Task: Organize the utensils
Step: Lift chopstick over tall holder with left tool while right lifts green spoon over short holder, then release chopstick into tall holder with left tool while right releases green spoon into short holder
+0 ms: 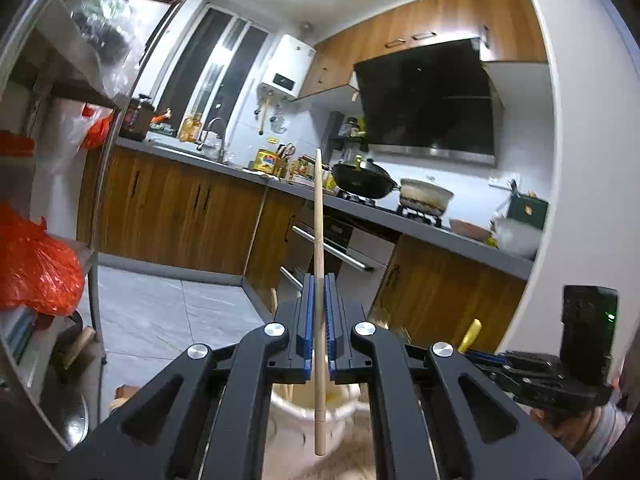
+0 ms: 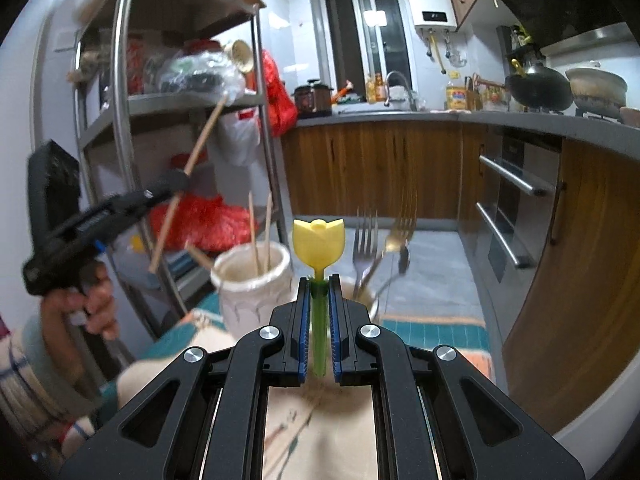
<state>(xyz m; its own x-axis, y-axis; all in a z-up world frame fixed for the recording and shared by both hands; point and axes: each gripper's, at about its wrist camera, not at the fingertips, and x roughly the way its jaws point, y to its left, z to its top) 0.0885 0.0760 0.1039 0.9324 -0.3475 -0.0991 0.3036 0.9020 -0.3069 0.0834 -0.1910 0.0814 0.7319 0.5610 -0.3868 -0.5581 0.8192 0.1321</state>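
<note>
My left gripper (image 1: pixel 319 280) was clamped on a single wooden chopstick (image 1: pixel 319 240), its blue pads pressed to either side of the shaft. The stick ran up past my fingertips and down below them, its lower end hanging above the white ceramic jar (image 1: pixel 304 420). From the right wrist view that same stick stood tilted in the air, held clear of the jar, where two more chopsticks (image 2: pixel 260 232) leaned inside.

My right gripper (image 2: pixel 319 280) was closed on the green stem of a yellow tulip-topped utensil (image 2: pixel 319 240), the flower head upright above my fingertips. Just beyond it stood a metal holder (image 2: pixel 370 300) with forks (image 2: pixel 366 240) and a spoon rising from it, beside the white jar. Both containers sat on a patterned cloth (image 2: pixel 432 332).
</note>
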